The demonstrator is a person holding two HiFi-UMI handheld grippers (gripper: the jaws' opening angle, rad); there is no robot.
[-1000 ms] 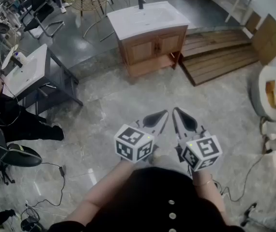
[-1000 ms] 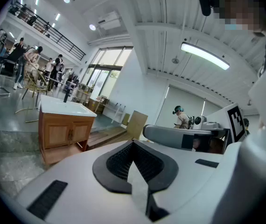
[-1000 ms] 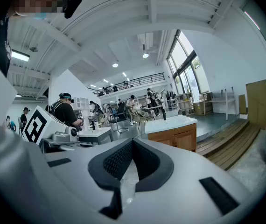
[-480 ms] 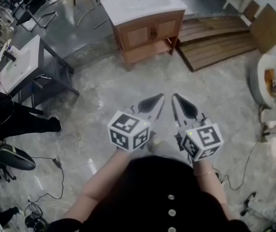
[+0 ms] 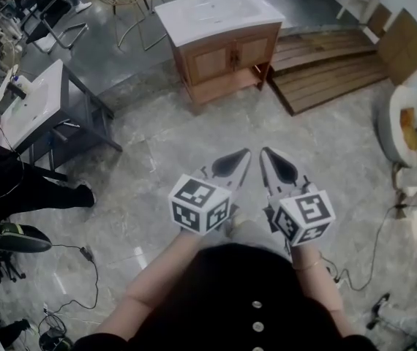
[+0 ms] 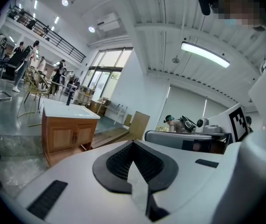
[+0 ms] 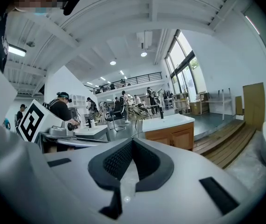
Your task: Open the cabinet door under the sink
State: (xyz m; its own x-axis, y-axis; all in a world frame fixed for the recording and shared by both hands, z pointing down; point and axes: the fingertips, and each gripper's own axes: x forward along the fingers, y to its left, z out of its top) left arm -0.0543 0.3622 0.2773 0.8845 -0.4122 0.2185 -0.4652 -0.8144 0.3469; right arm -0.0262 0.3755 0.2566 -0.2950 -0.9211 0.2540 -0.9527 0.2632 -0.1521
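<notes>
- Sliding slightly up-frame since a second ago, the white-topped wooden sink cabinet (image 5: 223, 63) stands well ahead, doors closed.
- Grey left gripper (image 5: 245, 153) and right gripper (image 5: 265, 153), both clenched empty, hang well short of it; the approach is not yet made.

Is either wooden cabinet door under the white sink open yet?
No, both wooden cabinet doors sit flush and shut under the white sink.
</notes>
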